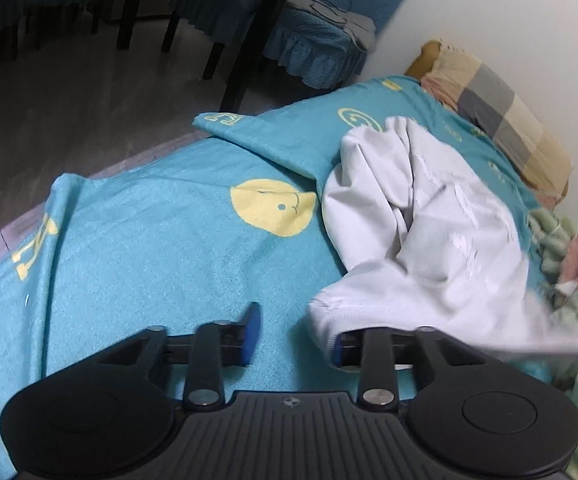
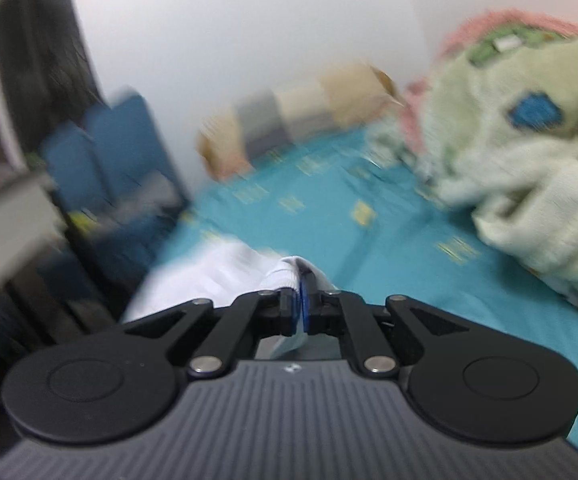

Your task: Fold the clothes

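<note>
Two wrist views take in a bed spread with a teal sheet (image 1: 161, 248) printed with yellow smiley faces and small motifs, one corner of it folded back on itself. Against the white wall (image 1: 489, 12) lies a checked pillow (image 1: 505, 116) in beige and grey, and a fluffy pale green blanket (image 2: 521, 184) with pink edging is heaped at the bed's far side. Beyond the bed stand dark-legged chairs with frilled blue covers (image 1: 309, 52) on a grey floor (image 1: 89, 112). A white garment (image 1: 421, 224) lies rumpled on the sheet, just right of the left gripper (image 1: 293, 332), whose jaws are spread apart; its ribbed hem drapes over the right-hand finger while the left finger (image 1: 251, 330) sits bare above the sheet. In the right wrist view, which is motion-blurred, the right gripper (image 2: 302, 304) is clamped tight on a ribbed edge of the white garment (image 2: 217, 276), the cloth trailing away to the left of the fingers.
</note>
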The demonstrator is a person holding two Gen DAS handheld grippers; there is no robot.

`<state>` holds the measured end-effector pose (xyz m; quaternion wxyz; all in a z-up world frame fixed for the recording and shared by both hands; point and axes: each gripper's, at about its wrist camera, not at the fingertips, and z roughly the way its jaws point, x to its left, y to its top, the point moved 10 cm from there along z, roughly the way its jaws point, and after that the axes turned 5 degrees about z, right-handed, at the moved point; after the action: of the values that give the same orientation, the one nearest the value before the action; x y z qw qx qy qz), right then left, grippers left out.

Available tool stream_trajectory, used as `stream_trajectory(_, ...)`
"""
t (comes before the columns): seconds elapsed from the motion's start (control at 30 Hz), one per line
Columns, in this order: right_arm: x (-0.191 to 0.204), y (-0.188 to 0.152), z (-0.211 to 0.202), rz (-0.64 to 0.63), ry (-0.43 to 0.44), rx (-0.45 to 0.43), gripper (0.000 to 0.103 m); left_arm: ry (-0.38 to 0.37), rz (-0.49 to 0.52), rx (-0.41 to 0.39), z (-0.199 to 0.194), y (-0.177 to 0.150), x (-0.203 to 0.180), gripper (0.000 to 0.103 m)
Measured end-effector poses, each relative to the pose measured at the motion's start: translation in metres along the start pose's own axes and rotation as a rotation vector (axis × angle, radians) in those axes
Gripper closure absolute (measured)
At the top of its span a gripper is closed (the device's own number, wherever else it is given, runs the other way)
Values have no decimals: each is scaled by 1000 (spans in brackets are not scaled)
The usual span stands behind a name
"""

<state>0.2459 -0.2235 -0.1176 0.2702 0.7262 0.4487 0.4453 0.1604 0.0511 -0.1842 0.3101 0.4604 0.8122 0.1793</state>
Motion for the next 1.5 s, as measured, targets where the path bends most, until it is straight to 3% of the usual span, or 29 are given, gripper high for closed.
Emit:
stream_trajectory(0.03,-8,-7,7,-10,-49,33,97,-3,-9,-13,-4,3,2,86)
stream_trajectory(0.13,-28,-33,29,74,-85,178,97,-20,-29,-92,-18,19,4,94)
stream_trajectory(0.2,-28,-35,28,64,-95,165,98,-41,-17,-164,-31,34,-2,97)
stream_trajectory(0.3,-7,-11,3,13,-38,11,98,-88,24,-303,-65,68,-17,98)
stream_trajectory(0.4,19,33,-36,14,38,-91,99,-174,27,-424,-114,127,-39,99)
stream_trajectory(0.5,52,97,-86,69,170,-179,99,-280,117,-580,-182,200,-80,100)
stream_trajectory(0.7,131,237,-205,4,322,-423,99,-406,279,-802,-353,293,-138,99)
stream_trajectory(0.9,181,324,-334,-36,431,-574,99,-446,389,-915,-500,316,-166,99)
stream_trajectory(1.17,202,358,-483,-81,544,-662,99,-504,400,-1018,-674,296,-160,99)
stream_trajectory(1.27,200,364,-502,-100,537,-658,99,-487,418,-1017,-693,293,-169,98)
stream_trajectory(1.33,196,365,-490,-110,515,-632,99,-461,437,-1003,-684,295,-178,98)
stream_trajectory(1.4,191,364,-470,-114,490,-599,99,-444,443,-972,-650,302,-186,97)
stream_trajectory(1.5,180,359,-420,-100,449,-533,98,-406,453,-904,-564,321,-200,94)
